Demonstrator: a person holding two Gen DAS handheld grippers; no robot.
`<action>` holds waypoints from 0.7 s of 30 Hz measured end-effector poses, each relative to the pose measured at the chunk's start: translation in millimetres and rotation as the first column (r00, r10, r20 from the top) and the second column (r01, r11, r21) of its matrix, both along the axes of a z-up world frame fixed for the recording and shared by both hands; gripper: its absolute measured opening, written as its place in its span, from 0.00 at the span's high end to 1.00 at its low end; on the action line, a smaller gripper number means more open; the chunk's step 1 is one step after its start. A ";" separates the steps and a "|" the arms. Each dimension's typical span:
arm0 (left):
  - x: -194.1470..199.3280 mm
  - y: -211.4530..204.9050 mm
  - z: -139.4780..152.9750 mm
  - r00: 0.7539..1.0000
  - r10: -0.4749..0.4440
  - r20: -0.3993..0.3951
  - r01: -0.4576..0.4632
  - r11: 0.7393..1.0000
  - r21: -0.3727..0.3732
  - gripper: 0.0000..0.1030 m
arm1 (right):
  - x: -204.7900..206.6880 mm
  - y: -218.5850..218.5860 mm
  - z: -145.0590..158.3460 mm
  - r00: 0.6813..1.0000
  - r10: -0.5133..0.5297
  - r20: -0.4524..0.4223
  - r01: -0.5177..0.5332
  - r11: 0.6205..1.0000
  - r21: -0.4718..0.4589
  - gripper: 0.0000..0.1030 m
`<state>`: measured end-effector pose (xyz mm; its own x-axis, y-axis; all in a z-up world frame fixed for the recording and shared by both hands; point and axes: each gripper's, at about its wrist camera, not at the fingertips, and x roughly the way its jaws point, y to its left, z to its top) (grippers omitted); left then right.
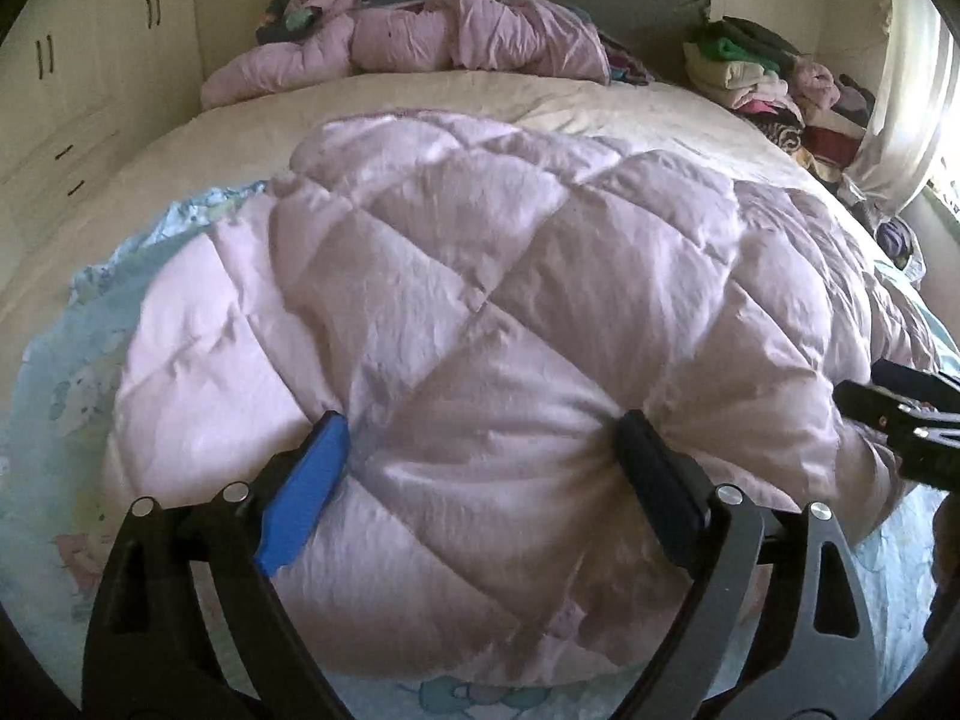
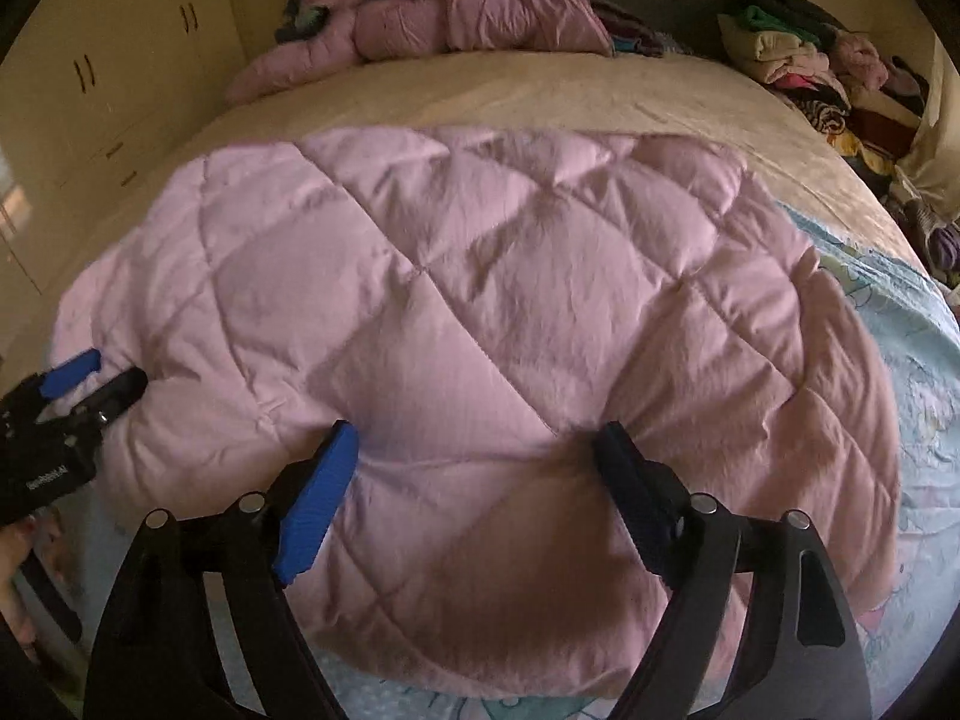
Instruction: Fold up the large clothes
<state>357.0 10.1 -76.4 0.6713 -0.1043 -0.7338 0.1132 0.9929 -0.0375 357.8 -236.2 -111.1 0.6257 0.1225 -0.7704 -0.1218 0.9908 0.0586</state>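
Observation:
A pink quilted comforter [image 1: 480, 300] lies folded in a thick bundle on the bed and fills the middle of both views [image 2: 480, 276]. My left gripper [image 1: 486, 438] stands open over its near edge, with the blue finger [image 1: 306, 492] and the black finger [image 1: 654, 498] wide apart and the puffy fabric bulging between them, unpinched. My right gripper [image 2: 477, 435] is open in the same way further right on that edge. Each gripper shows in the other's view: the right gripper [image 1: 870, 387] at the right rim, the left gripper [image 2: 102, 381] at the left rim.
A light-blue patterned sheet [image 1: 60, 390] lies under the comforter on the beige bedspread [image 1: 540, 102]. A second rumpled pink quilt [image 1: 420, 36] lies by the headboard. A clothes pile [image 1: 768, 78] sits at the far right, cream wardrobes [image 1: 60, 60] stand left, and a curtain [image 1: 900, 90] hangs right.

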 end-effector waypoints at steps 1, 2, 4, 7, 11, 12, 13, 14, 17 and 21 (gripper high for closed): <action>1.9 2.4 -2.8 1.000 0.000 -0.002 0.000 1.000 -0.004 0.17 | 0.8 0.9 -3.2 1.000 -0.004 -0.002 0.004 1.000 -0.002 0.21; 3.7 3.0 -6.3 1.000 0.000 -0.003 0.000 1.000 -0.007 0.17 | 1.2 1.6 -5.9 1.000 -0.007 -0.001 0.007 1.000 -0.002 0.20; 7.1 3.6 -13.1 1.000 0.001 -0.003 -0.001 1.000 -0.014 0.17 | -0.3 1.8 -11.4 1.000 -0.014 0.006 0.014 1.000 0.004 0.20; 3.6 1.8 -10.1 1.000 0.002 0.001 -0.002 1.000 -0.026 0.18 | -3.1 4.4 -14.9 0.999 -0.022 0.024 0.022 1.000 -0.010 0.20; -8.2 11.8 10.6 1.000 0.006 0.010 -0.005 0.998 -0.067 0.18 | -3.2 -8.0 -2.9 1.000 -0.006 0.008 0.006 0.999 0.044 0.20; -12.2 13.0 18.2 1.000 0.007 0.020 -0.005 0.998 -0.064 0.17 | -5.6 -11.1 2.1 1.000 -0.004 0.013 0.003 0.998 0.070 0.20; -14.4 13.4 23.4 1.000 0.009 0.030 -0.007 0.999 -0.054 0.12 | -11.1 -16.8 8.4 1.000 -0.007 0.024 0.004 0.995 0.101 0.19; -17.9 14.8 30.3 0.999 0.014 0.045 -0.012 0.999 -0.041 0.09 | -16.0 -22.4 14.7 0.999 -0.015 0.034 0.011 0.992 0.128 0.16; -25.7 22.2 43.3 0.997 0.035 0.066 -0.033 0.999 -0.044 0.09 | -35.7 -44.1 28.4 0.998 -0.051 0.040 0.043 0.983 0.179 0.14; -33.3 38.3 53.8 0.993 0.080 0.085 -0.075 0.995 -0.060 0.09 | -61.3 -73.8 41.2 0.992 -0.107 0.061 0.093 0.976 0.197 0.07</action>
<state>323.7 48.5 -22.7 0.7402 -0.0893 -0.6664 0.0415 0.9953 -0.0873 296.5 -310.0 -70.0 0.6942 0.1993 -0.6917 -0.0334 0.9688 0.2455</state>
